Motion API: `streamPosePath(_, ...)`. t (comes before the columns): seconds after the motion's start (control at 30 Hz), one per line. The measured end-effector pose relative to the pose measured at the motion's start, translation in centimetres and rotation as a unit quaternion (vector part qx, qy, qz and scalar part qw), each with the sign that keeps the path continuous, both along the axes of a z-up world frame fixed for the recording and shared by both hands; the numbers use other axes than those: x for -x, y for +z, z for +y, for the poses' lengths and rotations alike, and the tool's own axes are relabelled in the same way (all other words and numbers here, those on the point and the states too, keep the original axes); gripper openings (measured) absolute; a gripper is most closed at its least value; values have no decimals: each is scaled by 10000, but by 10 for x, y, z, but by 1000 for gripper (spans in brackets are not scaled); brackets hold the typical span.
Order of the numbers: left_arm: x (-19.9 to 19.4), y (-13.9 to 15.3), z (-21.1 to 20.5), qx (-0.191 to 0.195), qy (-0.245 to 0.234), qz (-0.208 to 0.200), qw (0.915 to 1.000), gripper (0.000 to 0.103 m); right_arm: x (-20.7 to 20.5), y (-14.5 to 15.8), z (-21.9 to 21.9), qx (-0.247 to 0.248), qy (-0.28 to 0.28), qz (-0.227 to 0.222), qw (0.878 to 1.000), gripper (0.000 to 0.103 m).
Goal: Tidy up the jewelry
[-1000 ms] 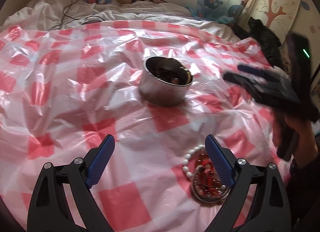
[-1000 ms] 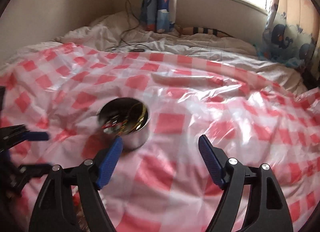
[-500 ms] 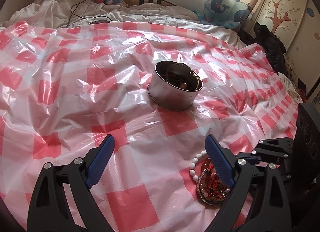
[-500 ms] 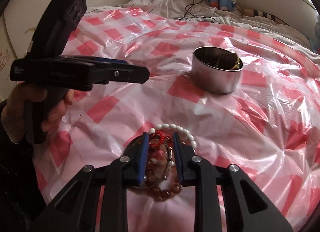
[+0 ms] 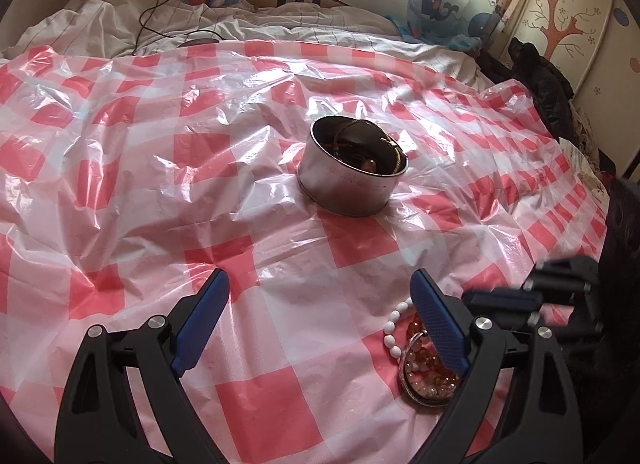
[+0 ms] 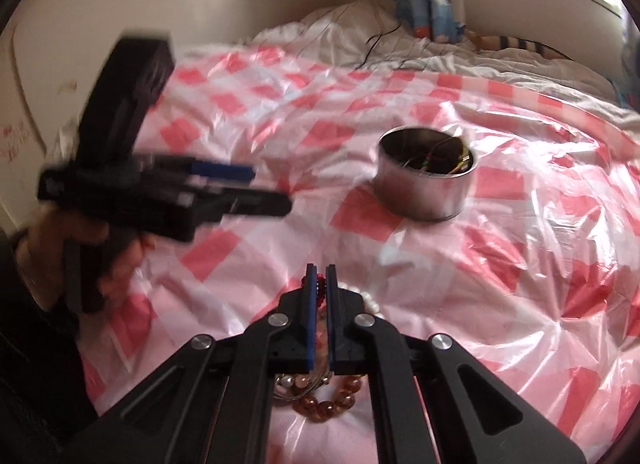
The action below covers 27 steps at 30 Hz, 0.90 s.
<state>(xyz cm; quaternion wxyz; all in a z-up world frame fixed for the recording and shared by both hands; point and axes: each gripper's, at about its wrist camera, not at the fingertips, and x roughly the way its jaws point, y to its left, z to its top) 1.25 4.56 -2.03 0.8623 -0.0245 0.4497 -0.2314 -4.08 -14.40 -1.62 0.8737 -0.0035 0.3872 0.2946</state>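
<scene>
A round metal tin (image 5: 354,174) holding jewelry stands mid-sheet; it also shows in the right wrist view (image 6: 426,172). A small dish (image 5: 426,394) of amber beads with a white bead bracelet (image 5: 394,326) lies near my left gripper's right finger. My left gripper (image 5: 320,316) is open and empty above the sheet. My right gripper (image 6: 320,284) is shut on a red bead string (image 6: 320,291) just over the dish, with amber beads (image 6: 326,404) below it. The right gripper (image 5: 504,298) also shows in the left wrist view, blurred.
A red-and-white checked plastic sheet (image 5: 160,184) covers the bed. White bedding and a black cable (image 5: 160,12) lie behind it. A dark bundle (image 5: 536,80) sits at the right edge. The left gripper (image 6: 244,188) and hand appear blurred in the right wrist view.
My right gripper came down to the dish and its jaws closed from wide open to shut on the red bead string. The left gripper shifted slightly.
</scene>
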Motion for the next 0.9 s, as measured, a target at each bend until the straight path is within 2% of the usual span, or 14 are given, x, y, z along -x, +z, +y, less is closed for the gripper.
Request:
streamPosePath(0.1, 9, -2, -13, 156, -659, 115, 9976, 88, -7, 13, -29, -252, -480, -118, 9985, 5)
streamPosePath(0.2, 26, -5, -38, -119, -1414, -82, 9898, 87, -13, 20, -52, -370, -905, -144, 9951, 5)
streamPosePath(0.27, 36, -9, -51, -259, -1787, -134, 9835, 81, -16, 23, -64, -441, -1095, -136, 9929, 5)
streamPosePath(0.3, 39, -13, -56, -316, -1916, -106, 9809, 75, -17, 24, -68, -488, -1179, -122, 9918, 5)
streamPosePath(0.37, 41, -20, -58, -328, -2020, 29, 9788, 61, -20, 23, -76, -581, -1307, -47, 9897, 5)
streamPosePath(0.43, 40, -24, -60, -287, -2046, 184, 9782, 40, -22, 23, -79, -595, -1344, -4, 9891, 5)
streamPosePath(0.53, 43, -27, -62, -324, -2182, 181, 9752, 21, -23, 23, -78, -598, -1309, 7, 9896, 5)
streamPosePath(0.6, 44, -26, -63, -409, -2153, 111, 9756, 13, -23, 22, -78, -599, -1286, 22, 9899, 5)
streamPosePath(0.63, 42, -25, -61, -428, -2105, 115, 9766, 9, -21, 22, -79, -601, -1284, 27, 9899, 5)
streamPosePath(0.77, 40, -19, -58, -361, -2097, 10, 9771, 8, -21, 20, -75, -585, -1253, 62, 9904, 5)
streamPosePath(0.8, 39, -17, -58, -324, -2078, -25, 9776, 4, -22, 20, -75, -583, -1244, 69, 9905, 5)
streamPosePath(0.9, 34, -6, -50, 14, -1925, -111, 9812, 1, -21, 19, -73, -580, -1223, 82, 9908, 5)
